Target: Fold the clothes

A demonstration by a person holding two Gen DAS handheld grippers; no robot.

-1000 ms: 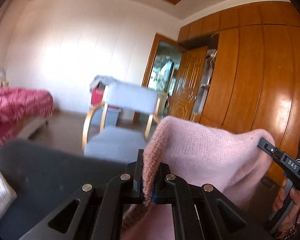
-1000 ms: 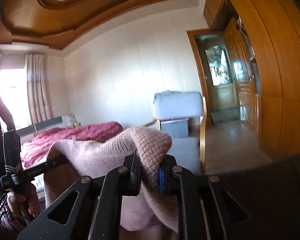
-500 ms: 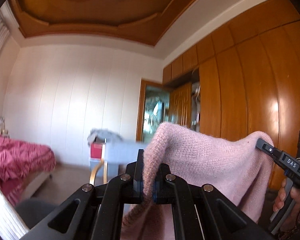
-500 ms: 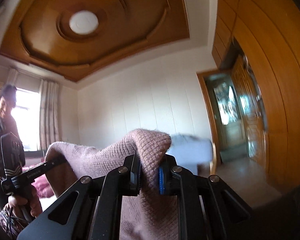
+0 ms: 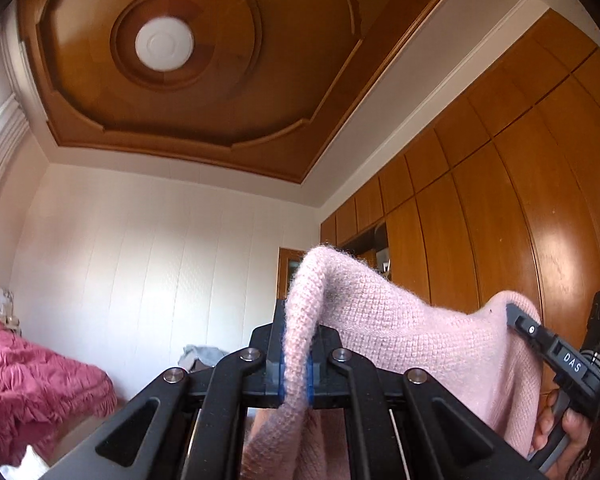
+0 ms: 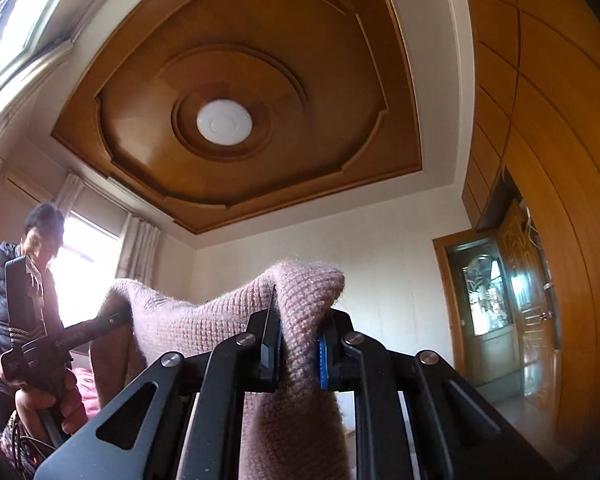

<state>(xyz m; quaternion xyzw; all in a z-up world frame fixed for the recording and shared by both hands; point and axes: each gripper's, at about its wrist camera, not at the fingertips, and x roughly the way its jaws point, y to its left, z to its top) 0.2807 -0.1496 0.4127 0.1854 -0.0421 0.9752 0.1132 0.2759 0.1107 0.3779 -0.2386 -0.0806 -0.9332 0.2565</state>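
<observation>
Sweater (image 5: 400, 344), pink knit, hangs stretched between both sets of jaws: left gripper (image 5: 296, 372) and right gripper (image 6: 298, 350) are each clenched on a bunched edge. Both have tilted from chair level toward the ceiling, lifting it clear for spreading before any fold.

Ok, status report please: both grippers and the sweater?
Left gripper shut on pink sweater. Right gripper shut on it too. Sweater held up, spanning both. Nothing in the way.

Both wrist views upward, sharing ceiling lamp (image 5: 164, 43) (image 6: 224, 122).
</observation>
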